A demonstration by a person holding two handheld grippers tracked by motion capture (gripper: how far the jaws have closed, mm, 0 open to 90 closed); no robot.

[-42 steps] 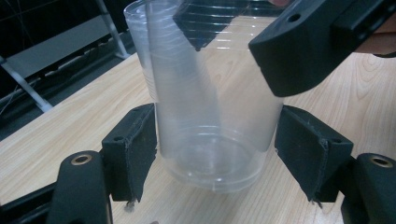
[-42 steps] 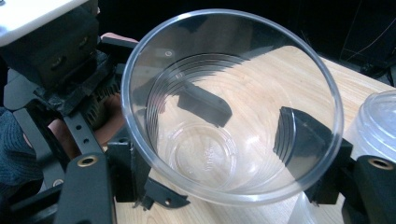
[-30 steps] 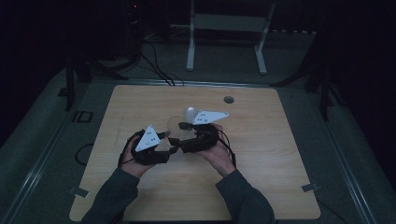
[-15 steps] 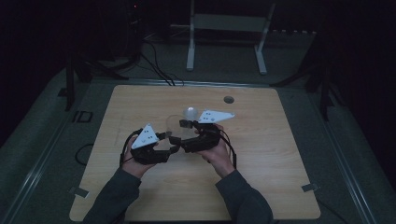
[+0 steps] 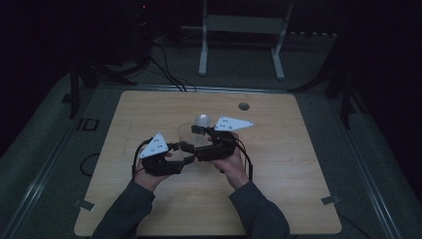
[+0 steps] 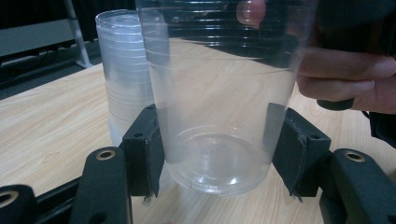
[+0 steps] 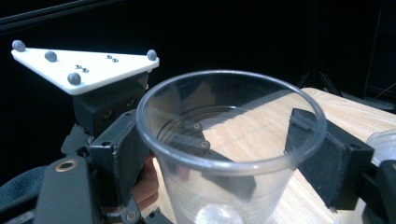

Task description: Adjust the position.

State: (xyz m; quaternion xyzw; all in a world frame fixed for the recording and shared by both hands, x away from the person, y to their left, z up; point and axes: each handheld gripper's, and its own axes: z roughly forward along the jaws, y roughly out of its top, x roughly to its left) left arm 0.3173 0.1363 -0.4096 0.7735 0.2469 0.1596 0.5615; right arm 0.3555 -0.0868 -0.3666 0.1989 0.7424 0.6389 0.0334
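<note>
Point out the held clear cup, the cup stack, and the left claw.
clear cup (image 6: 219, 116): left gripper view, on its side wall.
cup stack (image 6: 123, 70): left gripper view, on its ribbed side.
left claw (image 6: 217, 151): left gripper view, midway between its jaw tips.

Cup (image 6: 219, 116) between jaws, cup stack (image 6: 123, 70) behind it

Both black grippers, left gripper (image 5: 186, 150) and right gripper (image 5: 196, 139), carry white triangular plates; sleeves dark grey.

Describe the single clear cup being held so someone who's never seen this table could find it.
Start at the wooden table and find the two hands at its near middle. Between them the left tongs clamp a clear plastic cup near its base. Unlike the frosted cup stack standing behind it, it is single and see-through.
</note>
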